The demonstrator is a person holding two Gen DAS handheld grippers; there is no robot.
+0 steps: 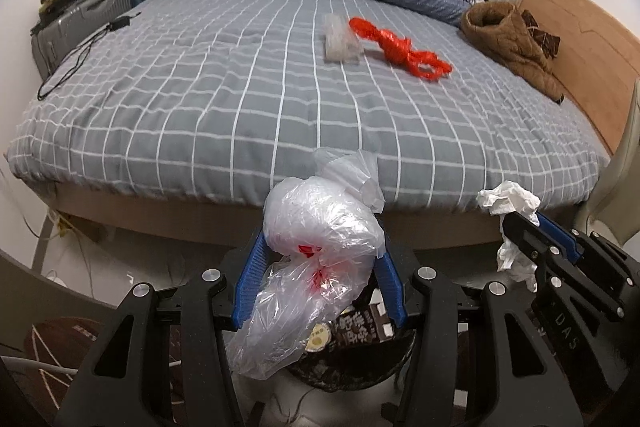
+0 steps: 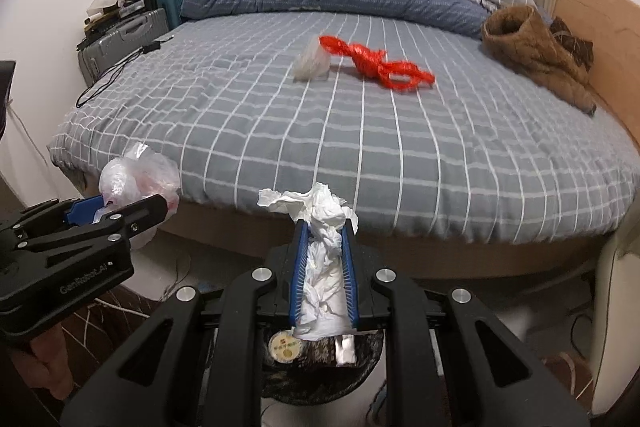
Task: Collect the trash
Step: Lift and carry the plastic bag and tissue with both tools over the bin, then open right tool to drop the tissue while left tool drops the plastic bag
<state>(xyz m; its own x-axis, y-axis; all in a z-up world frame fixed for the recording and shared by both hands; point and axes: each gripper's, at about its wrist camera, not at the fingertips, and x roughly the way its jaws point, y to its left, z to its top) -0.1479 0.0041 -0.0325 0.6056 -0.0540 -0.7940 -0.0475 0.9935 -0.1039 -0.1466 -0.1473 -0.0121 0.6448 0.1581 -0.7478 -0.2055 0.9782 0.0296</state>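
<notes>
While your left claw (image 1: 320, 259) stands about half open, its blue fingers (image 1: 250, 283) press on both sides of a clear plastic bag (image 1: 316, 251) with some red inside, so the bag is held. Your right claw (image 2: 325, 259) is almost fully closed and it clamps a crumpled white tissue (image 2: 320, 255), which sticks out above the fingertips. Both claws point downward, and below them you see a dark trash bin (image 1: 352, 367) with some packaging already inside it. Beyond the claws is the bed (image 1: 200, 107) with a grey checked cover. On this cover, well apart from both claws, lie a red plastic bag (image 1: 400, 47) twisted like a rope and, just beside it, a small clear wrapper (image 1: 340, 39). A brown garment (image 1: 516, 47) lies near the wooden headboard (image 1: 580, 39).
</notes>
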